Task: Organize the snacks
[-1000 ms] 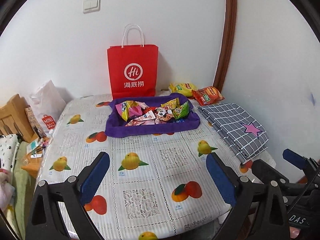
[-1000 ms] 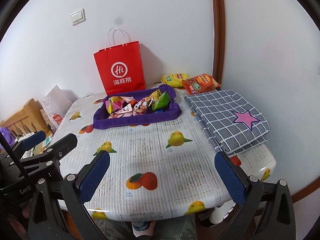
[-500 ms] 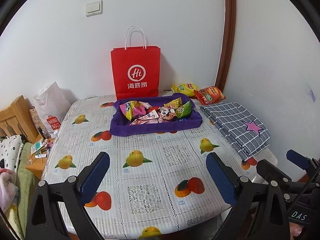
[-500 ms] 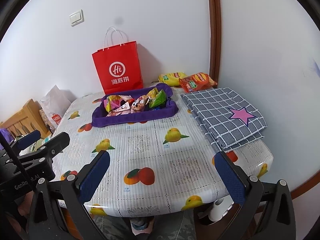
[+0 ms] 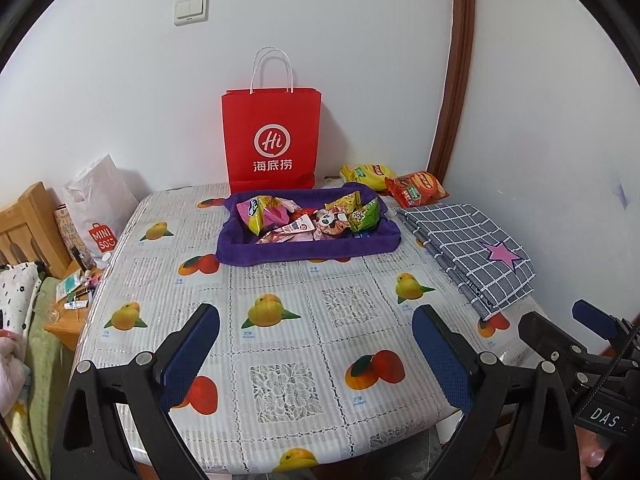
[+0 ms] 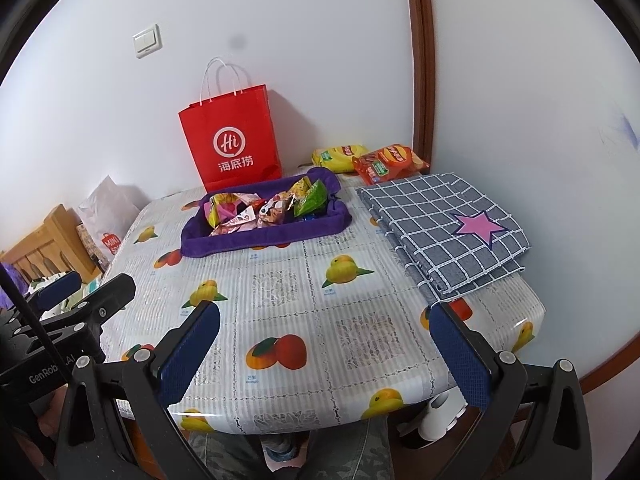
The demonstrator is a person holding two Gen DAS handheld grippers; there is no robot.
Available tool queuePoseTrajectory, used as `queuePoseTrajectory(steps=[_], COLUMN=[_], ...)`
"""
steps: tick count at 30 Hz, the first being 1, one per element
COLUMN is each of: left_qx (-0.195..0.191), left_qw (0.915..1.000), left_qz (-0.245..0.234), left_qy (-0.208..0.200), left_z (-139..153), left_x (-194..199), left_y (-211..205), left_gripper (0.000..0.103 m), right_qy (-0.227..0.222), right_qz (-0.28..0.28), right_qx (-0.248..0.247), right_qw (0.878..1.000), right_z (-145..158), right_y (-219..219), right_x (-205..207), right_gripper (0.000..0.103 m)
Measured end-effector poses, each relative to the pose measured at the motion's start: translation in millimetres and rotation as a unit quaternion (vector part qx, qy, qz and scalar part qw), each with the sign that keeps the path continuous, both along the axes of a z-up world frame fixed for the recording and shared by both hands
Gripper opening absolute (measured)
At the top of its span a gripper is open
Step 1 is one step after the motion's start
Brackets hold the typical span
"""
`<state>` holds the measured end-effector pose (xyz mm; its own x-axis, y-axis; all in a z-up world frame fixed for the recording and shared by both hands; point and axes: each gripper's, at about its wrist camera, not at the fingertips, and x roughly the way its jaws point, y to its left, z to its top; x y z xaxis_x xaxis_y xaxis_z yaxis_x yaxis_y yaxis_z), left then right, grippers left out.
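A home, likely a bedroom, is showing here. A counter (image 5: 280,344) wearing a fruit-print oilcloth is sitting in a white-walled corner, a light switch (image 5: 191,9) hanging at 11 o'clock. A wooden headboard (image 5: 28,224) and bedding (image 5: 18,300) are lying at 9 o'clock, shopping bags (image 5: 272,140) are standing at 12, and a folded cloth (image 5: 468,252) is resting at 3.

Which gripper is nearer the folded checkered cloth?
Right. The right gripper hangs off the table's near edge just short of the checkered cloth; the left gripper sits further left, facing the purple tray.
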<state>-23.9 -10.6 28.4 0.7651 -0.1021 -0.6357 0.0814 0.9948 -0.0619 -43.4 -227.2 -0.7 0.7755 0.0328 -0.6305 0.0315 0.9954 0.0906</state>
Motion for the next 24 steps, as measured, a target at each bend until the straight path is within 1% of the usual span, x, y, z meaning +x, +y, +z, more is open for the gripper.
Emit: queuePoseTrajectory(steps=[24], left_qx=[-0.002], left_qw=[1.0], left_qz=[0.001], left_qy=[0.001], left_z=[-0.3], left_x=[0.0], left_y=[0.6], left_gripper=[0.098], right_qy=[-0.001], right_qz=[0.004], right_qx=[0.002], right_qw=[1.0], right_z=[-0.3], right_y=[1.7], right_x=[0.4], right_gripper=[0.103])
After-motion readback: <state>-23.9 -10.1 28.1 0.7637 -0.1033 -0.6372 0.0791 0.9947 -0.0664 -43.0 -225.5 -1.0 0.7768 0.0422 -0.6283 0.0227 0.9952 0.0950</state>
